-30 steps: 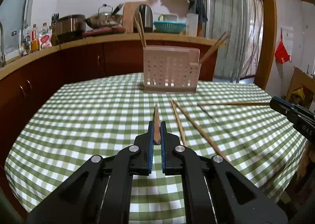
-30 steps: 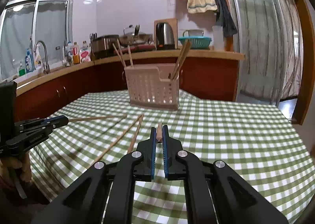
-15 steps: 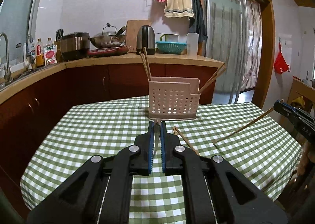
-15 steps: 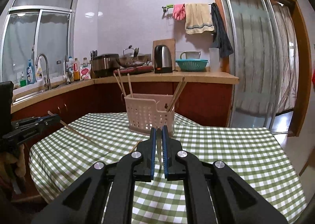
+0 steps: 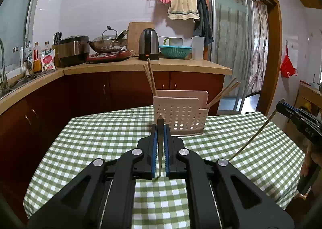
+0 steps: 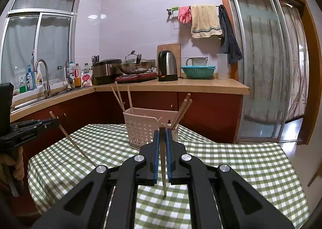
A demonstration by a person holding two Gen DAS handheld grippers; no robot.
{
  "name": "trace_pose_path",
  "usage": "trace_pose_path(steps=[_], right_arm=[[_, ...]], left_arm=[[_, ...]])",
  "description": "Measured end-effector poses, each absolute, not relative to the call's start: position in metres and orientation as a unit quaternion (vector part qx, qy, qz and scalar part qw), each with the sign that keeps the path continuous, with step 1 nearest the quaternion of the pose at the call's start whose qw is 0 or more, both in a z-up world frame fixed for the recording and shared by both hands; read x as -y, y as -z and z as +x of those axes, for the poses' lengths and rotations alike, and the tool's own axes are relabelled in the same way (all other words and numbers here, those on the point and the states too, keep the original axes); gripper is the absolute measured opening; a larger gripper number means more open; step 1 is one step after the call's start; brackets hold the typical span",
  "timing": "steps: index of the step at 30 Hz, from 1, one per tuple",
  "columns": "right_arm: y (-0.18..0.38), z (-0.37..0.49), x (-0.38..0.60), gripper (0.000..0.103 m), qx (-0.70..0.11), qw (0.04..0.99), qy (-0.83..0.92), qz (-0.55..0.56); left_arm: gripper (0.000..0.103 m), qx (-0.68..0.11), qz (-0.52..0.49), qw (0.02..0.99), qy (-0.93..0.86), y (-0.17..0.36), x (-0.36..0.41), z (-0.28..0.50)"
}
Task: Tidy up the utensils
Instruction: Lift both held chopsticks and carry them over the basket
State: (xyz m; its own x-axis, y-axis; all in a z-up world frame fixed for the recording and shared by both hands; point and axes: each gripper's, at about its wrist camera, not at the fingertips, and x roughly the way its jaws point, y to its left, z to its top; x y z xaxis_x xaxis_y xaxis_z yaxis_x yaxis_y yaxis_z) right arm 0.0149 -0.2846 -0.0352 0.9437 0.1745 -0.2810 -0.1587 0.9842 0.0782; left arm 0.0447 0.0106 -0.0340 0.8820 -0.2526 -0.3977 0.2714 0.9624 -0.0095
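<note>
Left wrist view: the left gripper point(image 5: 160, 128) has its blue pads pressed onto a single chopstick point(image 5: 160, 148), which runs steeply down between them, lower tip hanging clear above the tablecloth.
Right wrist view: the right gripper point(image 6: 163, 132) pinches its own chopstick point(image 6: 163, 168) the same way, jaws nearly together, stick tilted slightly with its tip off the cloth.
Cross views: each gripper shows in the other's camera, the right gripper point(image 5: 291, 113) at the right edge with its stick slanting down toward the table, the left gripper point(image 6: 40, 124) at the left edge with a hand point(image 6: 12, 165) below it.
Utensil basket point(image 5: 180, 115): pale perforated plastic, standing on the far part of the table, ahead of both grippers and apart from them.
Basket contents: chopsticks in the left compartment point(image 5: 150, 77) stand near upright; chopsticks in the right compartment point(image 5: 224, 92) lean out to the right.
Table point(image 5: 90, 138): covered in green and white check cloth.
Behind: wooden counter point(image 6: 181, 85) with kettle point(image 6: 167, 66), wok, rice cooker and teal colander.
</note>
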Motion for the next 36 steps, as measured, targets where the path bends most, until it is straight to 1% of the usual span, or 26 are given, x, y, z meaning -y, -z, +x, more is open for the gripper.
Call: trace_pose_path(steps=[14,27,36], right_arm=[[0.029,0.044,0.278,0.007,-0.144,0.985,-0.093,0.022],[0.026,0.051,0.275,0.007,-0.147,0.984,-0.098,0.027],[0.007,0.049,0.269,0.007,-0.120,0.986,-0.113,0.034]], left_arm=[[0.007,-0.196,0.022,0.970,0.139,0.030,-0.003,0.077],[0.007,-0.194,0.015,0.970,0.145,0.027,-0.004,0.088],[0.007,-0.170,0.001,0.971,0.169,0.002,-0.003,0.085]])
